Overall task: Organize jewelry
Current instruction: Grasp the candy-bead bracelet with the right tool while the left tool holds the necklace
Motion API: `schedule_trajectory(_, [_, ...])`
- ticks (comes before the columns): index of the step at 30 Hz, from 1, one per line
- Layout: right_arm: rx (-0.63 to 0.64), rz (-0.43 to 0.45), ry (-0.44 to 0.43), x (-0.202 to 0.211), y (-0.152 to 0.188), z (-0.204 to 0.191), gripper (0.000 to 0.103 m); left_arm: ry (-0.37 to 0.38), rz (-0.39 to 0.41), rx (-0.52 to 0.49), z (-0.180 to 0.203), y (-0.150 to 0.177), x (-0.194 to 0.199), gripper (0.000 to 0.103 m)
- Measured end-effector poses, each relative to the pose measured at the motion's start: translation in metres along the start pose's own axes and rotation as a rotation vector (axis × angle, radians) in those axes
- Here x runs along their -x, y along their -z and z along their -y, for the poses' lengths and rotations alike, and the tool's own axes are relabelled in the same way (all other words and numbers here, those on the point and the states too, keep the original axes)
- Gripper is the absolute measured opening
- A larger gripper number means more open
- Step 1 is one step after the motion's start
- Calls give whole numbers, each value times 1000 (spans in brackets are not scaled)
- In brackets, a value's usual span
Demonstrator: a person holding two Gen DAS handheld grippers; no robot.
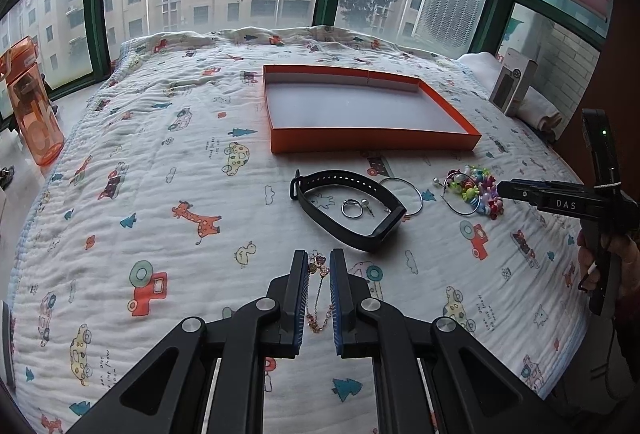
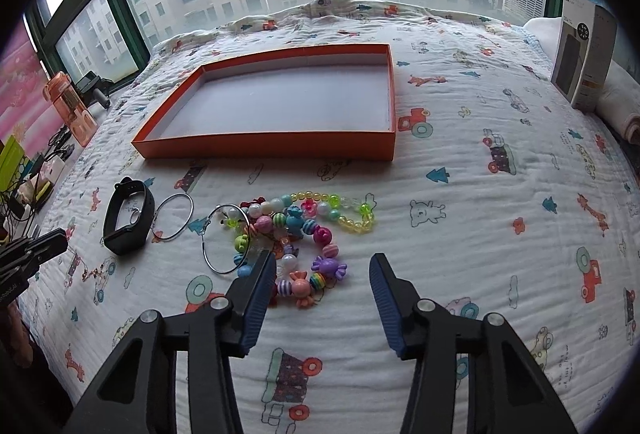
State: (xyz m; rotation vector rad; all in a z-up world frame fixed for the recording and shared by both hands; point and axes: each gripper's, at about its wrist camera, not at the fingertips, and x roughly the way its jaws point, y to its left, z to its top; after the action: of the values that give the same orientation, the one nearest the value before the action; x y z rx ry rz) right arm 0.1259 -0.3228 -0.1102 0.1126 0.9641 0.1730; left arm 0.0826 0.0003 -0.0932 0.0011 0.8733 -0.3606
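Observation:
An empty orange tray (image 1: 372, 142) (image 2: 264, 148) lies on the quilt. In front of it lie a black wristband (image 1: 348, 208) (image 2: 128, 216), a small silver ring (image 1: 352, 209), silver hoops (image 1: 404, 194) (image 2: 224, 238) and colourful bead bracelets (image 1: 478, 192) (image 2: 300, 230). My left gripper (image 1: 319, 262) is narrowly open around a rose-gold chain (image 1: 320, 304) lying on the quilt between its fingers. My right gripper (image 2: 323, 266) is wide open, just short of the beads, its left finger (image 2: 260, 286) touching them.
An orange water bottle (image 1: 34, 102) (image 2: 74, 108) stands on the sill at the left. A grey box (image 1: 512, 86) (image 2: 586, 50) leans on folded white cloth at the right. Windows line the back. Cables and clutter (image 2: 28, 174) lie left of the bed.

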Motion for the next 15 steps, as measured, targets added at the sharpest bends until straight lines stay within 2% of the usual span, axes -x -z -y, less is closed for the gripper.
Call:
schedule_trajectory(5, [23, -2, 6, -2, 0, -5, 45, 0, -12, 6, -2, 0, -5, 11])
schedule_trajectory(9, [25, -21, 49, -7, 2, -7, 43, 1, -17, 3, -2, 1, -8, 11])
schedule_trajectory(15, [-38, -45, 57, -11, 1, -5, 33, 7, -22, 4, -2, 0, -11, 11])
